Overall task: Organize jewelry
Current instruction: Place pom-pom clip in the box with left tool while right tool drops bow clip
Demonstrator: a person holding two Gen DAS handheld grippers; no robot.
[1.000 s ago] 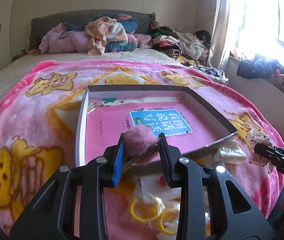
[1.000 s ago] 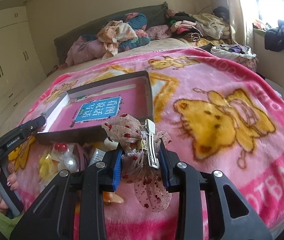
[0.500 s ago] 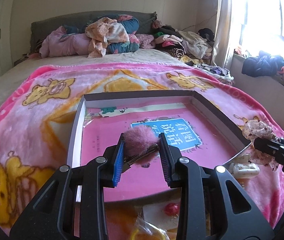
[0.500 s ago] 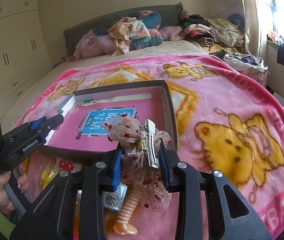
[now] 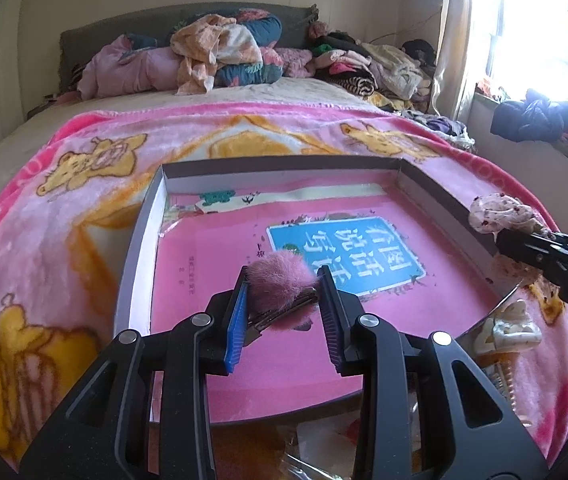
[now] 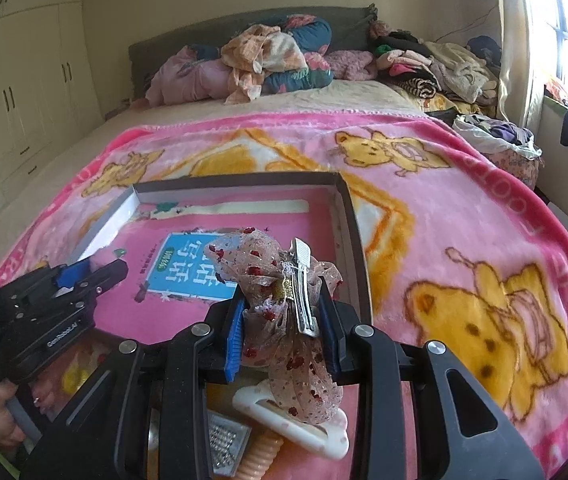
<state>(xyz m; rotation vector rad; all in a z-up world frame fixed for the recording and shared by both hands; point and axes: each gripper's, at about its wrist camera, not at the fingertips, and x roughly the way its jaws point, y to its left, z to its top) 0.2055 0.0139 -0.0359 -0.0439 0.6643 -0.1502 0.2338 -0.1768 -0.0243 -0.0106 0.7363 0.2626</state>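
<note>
Left gripper (image 5: 282, 294) clamps a fluffy pink pom-pom hair clip (image 5: 280, 285) above the shallow box (image 5: 142, 240); right gripper (image 6: 282, 312) grips a red-dotted tulle bow clip (image 6: 272, 280) over the box's near-right corner.

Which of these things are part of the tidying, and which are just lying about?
Part of the job: pink fluffy clip in left claw; lace bow clip in right claw; box; white hair claw.

Lying about: clothes pile, cartoon blanket.
</note>
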